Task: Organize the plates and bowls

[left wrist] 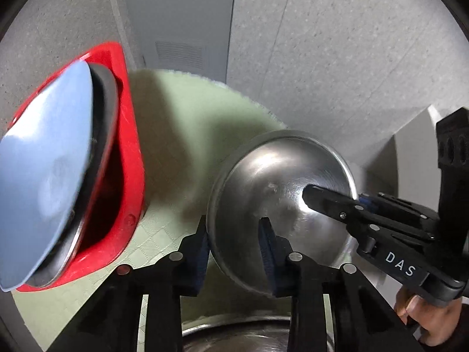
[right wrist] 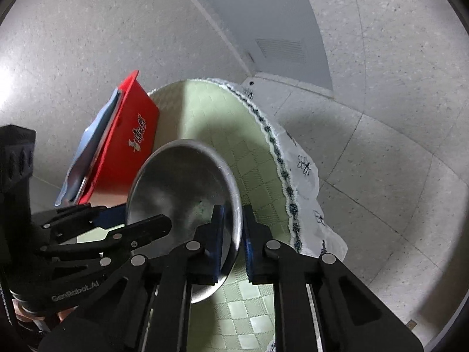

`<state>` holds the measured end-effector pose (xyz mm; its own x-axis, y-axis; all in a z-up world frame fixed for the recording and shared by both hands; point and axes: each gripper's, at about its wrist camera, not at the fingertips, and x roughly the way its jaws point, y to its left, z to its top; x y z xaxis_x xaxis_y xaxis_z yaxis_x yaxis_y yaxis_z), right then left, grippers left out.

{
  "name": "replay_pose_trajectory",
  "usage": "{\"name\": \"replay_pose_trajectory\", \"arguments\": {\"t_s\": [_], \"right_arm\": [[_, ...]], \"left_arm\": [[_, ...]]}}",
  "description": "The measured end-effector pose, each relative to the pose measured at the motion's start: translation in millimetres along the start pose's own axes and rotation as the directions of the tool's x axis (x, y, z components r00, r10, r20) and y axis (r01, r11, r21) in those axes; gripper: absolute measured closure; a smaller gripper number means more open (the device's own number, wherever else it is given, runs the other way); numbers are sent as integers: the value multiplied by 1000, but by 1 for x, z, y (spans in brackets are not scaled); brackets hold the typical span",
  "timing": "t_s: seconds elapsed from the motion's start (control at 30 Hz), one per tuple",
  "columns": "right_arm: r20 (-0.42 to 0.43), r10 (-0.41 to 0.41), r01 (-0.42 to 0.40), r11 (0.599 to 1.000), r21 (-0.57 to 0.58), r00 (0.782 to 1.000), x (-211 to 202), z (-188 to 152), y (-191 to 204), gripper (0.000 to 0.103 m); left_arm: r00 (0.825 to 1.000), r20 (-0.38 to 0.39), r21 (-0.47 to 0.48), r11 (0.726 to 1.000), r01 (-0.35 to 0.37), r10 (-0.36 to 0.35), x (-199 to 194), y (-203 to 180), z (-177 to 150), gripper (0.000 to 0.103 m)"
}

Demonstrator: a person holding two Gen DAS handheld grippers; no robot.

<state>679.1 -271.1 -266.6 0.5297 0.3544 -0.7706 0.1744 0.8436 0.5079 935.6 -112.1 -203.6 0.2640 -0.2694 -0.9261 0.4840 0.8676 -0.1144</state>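
A steel bowl (left wrist: 278,193) is held tilted above the green checked cloth (left wrist: 187,123), gripped from both sides. My left gripper (left wrist: 234,240) straddles its near rim with one finger inside and one outside. My right gripper (right wrist: 233,234) pinches the opposite rim of the steel bowl (right wrist: 181,182); it also shows in the left wrist view (left wrist: 334,202). A red bin (left wrist: 129,152) at the left holds a blue plate (left wrist: 47,164) standing on edge with a steel plate (left wrist: 102,117) behind it.
Another steel dish rim (left wrist: 234,331) shows below my left gripper. The round table's cloth has a white embroidered edge (right wrist: 293,182) hanging over a speckled grey floor (right wrist: 381,146). A grey door with a vent (left wrist: 178,55) stands behind.
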Motion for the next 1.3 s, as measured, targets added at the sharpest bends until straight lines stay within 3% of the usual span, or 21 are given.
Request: {"name": "replay_pose_trajectory", "arguments": {"t_s": [0.13, 0.23, 0.43, 0.57, 0.8, 0.97, 1.3], "right_arm": [[85, -10, 12, 1000, -15, 996, -30, 3, 12, 91], [167, -31, 41, 998, -55, 985, -61, 4, 35, 91], [240, -54, 79, 992, -98, 969, -102, -16, 85, 91], [231, -54, 79, 992, -101, 972, -105, -42, 108, 91], [161, -105, 117, 991, -66, 981, -85, -87, 123, 91], [110, -145, 149, 988, -35, 983, -68, -109, 118, 91], [106, -190, 194, 981, -26, 976, -65, -120, 115, 91]], "left_arm": [[989, 136, 20, 999, 47, -49, -37, -3, 0, 76], [971, 227, 42, 997, 70, -78, -71, -1, -6, 76], [952, 283, 64, 993, 102, -116, -113, 26, -36, 76], [952, 272, 60, 989, 132, -143, -121, 45, -69, 76], [969, 192, 65, 987, 146, -156, -125, 85, -124, 76], [976, 146, 71, 986, 152, -161, -113, 87, -119, 76], [977, 151, 82, 986, 143, -154, -92, 72, -113, 76]]}}
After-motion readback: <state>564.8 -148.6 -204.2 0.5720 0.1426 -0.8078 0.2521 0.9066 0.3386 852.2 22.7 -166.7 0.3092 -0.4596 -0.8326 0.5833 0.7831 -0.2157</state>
